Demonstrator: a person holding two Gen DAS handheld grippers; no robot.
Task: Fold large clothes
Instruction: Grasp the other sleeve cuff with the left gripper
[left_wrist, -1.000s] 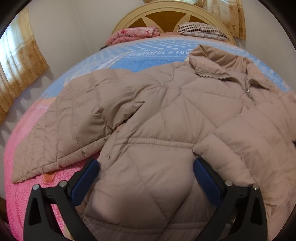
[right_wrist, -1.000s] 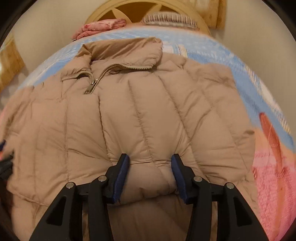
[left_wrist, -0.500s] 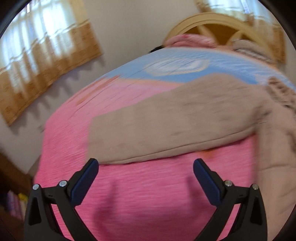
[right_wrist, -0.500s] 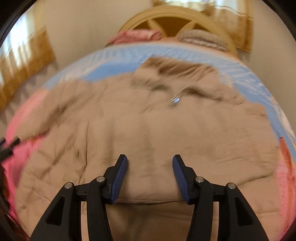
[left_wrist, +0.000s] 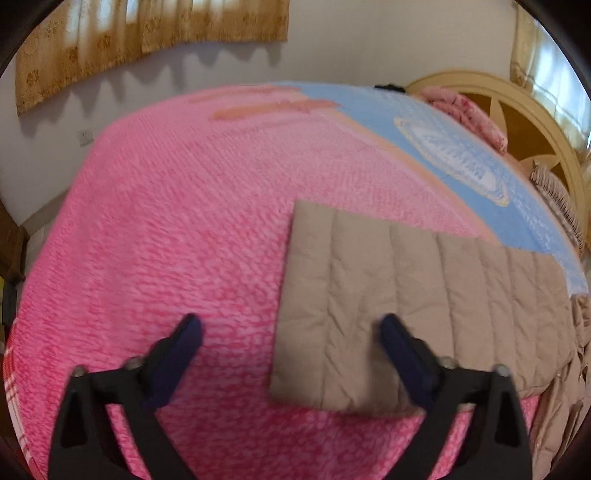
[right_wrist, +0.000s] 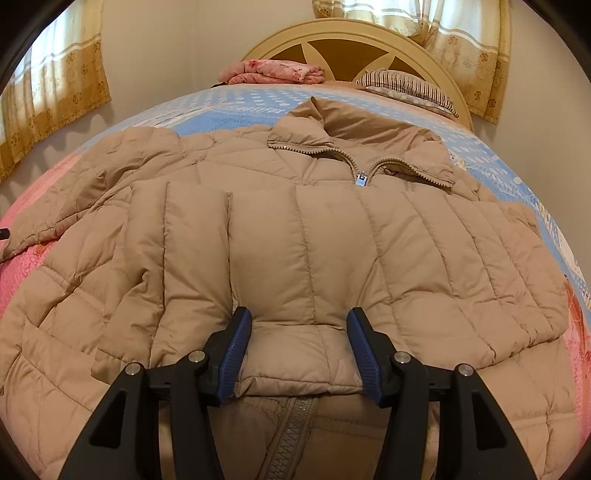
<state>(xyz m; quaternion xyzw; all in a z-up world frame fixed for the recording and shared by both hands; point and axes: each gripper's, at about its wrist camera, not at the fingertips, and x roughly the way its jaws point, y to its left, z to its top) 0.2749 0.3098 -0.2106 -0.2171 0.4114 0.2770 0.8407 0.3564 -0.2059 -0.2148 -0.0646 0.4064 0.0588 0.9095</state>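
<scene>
Bed, pink textured blanket (left_wrist: 177, 229) with blue patterned sheet (right_wrist: 236, 107) toward the headboard: carries everything.

Tan quilted puffer jacket (right_wrist: 332, 229): spread front-up across the bed, zip part open at the collar. One sleeve (right_wrist: 280, 258) now lies folded across the chest; the other sleeve (left_wrist: 406, 295) lies stretched out flat over the pink blanket.

Left gripper (left_wrist: 288, 339): a second ago over the jacket body, now swung out to the outstretched sleeve's cuff. Jaws spread wide, having just narrowed a little; one blue pad over the cuff, nothing pinched. Likely next: take this cuff and fold it inward.

Right gripper (right_wrist: 299, 347): jaws astride the folded sleeve's cuff, having just eased apart; pads flank the padding, not visibly squeezing it.

Surroundings: wooden arched headboard (right_wrist: 369, 40), folded pink floral quilt (right_wrist: 273, 72), striped pillow (right_wrist: 402, 85), gold curtains (left_wrist: 147, 48). Nothing obstructs the sleeve.
</scene>
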